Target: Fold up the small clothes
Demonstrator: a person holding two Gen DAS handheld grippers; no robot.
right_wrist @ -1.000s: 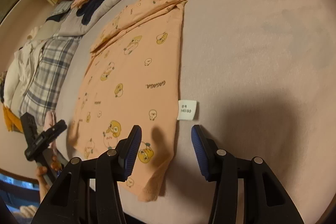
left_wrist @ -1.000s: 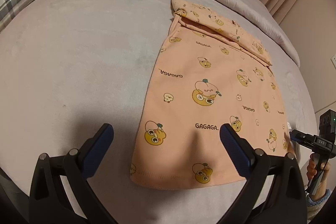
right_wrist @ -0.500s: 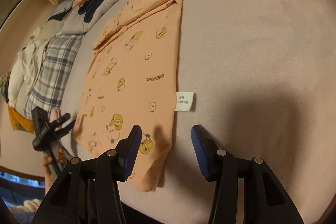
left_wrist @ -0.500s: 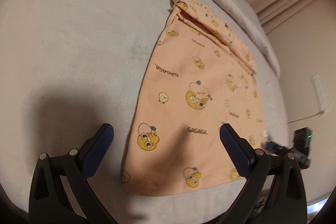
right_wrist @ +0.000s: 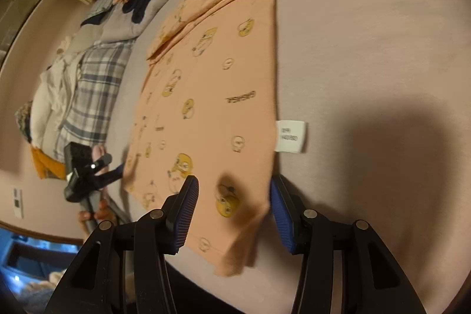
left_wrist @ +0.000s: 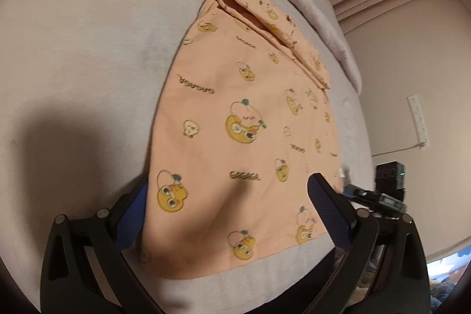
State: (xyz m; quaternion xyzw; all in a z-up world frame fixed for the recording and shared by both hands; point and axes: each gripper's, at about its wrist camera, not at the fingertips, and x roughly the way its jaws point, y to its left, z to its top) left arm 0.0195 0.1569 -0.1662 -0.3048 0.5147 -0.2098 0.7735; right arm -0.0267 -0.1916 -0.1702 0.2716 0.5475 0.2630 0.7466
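We see a peach garment lying flat on the grey bed, its far end folded over. It is printed with yellow cartoon faces and the word "GAGAGA." in several places. A white size tag sticks out from one side edge; its print is too blurred to read. Our left tool is spread wide over the near hem, and our right tool stands parted over a near corner; neither grips anything.

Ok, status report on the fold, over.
Both grippers, left and right, open, straddling near corners. Peach shirt flat on bed, sleeves folded. Nothing in the way.
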